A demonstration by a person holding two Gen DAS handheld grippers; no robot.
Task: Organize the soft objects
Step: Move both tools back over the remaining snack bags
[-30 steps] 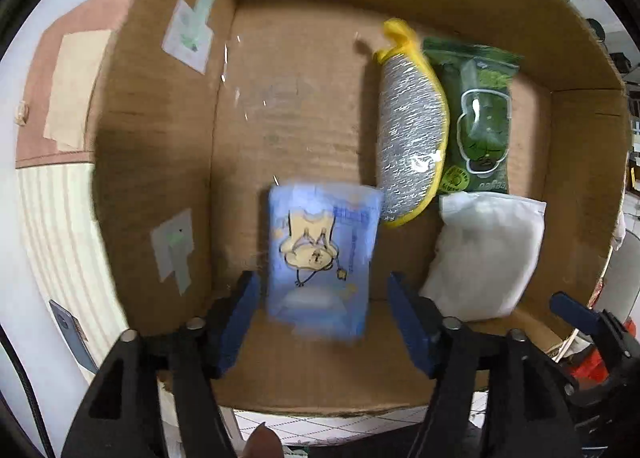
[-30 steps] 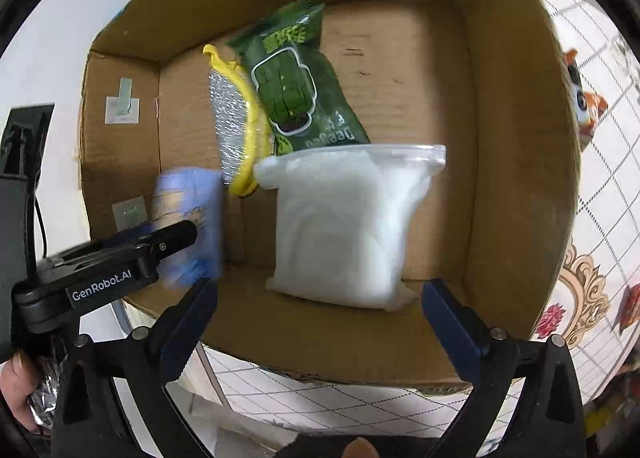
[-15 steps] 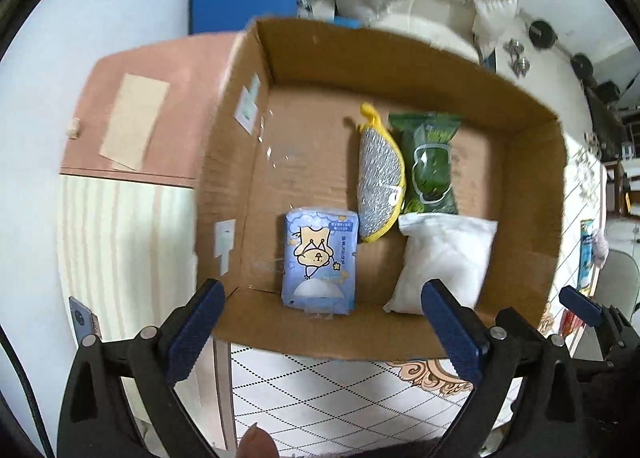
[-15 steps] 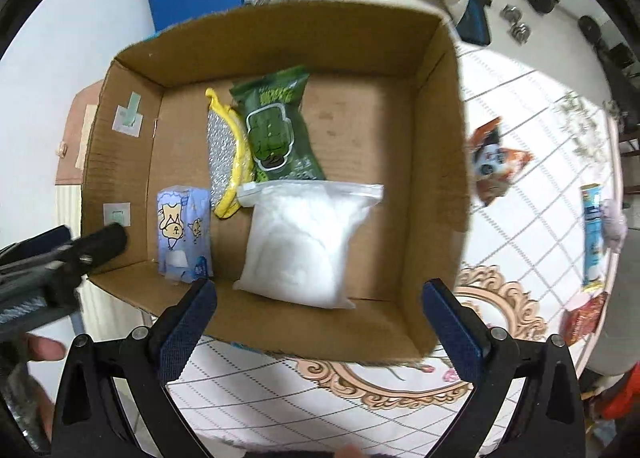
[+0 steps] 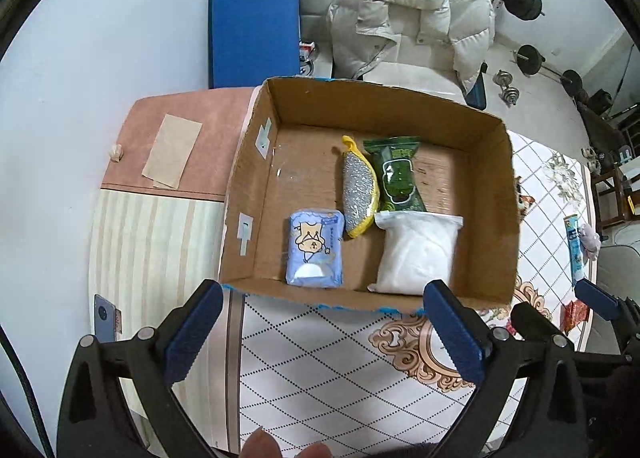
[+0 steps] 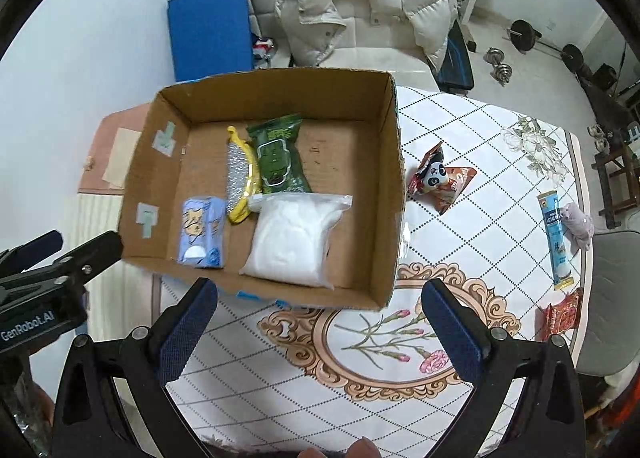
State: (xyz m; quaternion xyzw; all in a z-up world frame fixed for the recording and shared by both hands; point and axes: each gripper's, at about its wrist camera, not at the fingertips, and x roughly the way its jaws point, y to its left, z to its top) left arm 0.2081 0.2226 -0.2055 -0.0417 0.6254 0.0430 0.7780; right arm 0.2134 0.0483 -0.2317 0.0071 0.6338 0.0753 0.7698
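A cardboard box (image 5: 492, 226) (image 6: 394, 186) stands on the table. Inside lie a blue tissue pack (image 5: 316, 248) (image 6: 200, 232), a yellow-edged silver scrubber (image 5: 358, 190) (image 6: 238, 178), a green wipes pack (image 5: 398, 176) (image 6: 278, 158) and a white filled zip bag (image 5: 416, 254) (image 6: 294, 238). My left gripper (image 5: 324, 334) is open and empty, above the table just in front of the box. My right gripper (image 6: 318, 332) is open and empty, in front of the box's near right corner. The left gripper also shows at the right wrist view's left edge (image 6: 52, 258).
On the patterned tablecloth (image 6: 480, 258) right of the box lie a panda snack bag (image 6: 438, 178), a blue stick pack (image 6: 556, 242), a small lilac cloth item (image 6: 576, 226) and a red packet (image 6: 560, 316). A white puffy jacket (image 5: 412, 18) lies on a bench behind.
The left gripper released the blue tissue pack into the box. Both grippers pulled up and back, out of the box, so the whole box and table now show.
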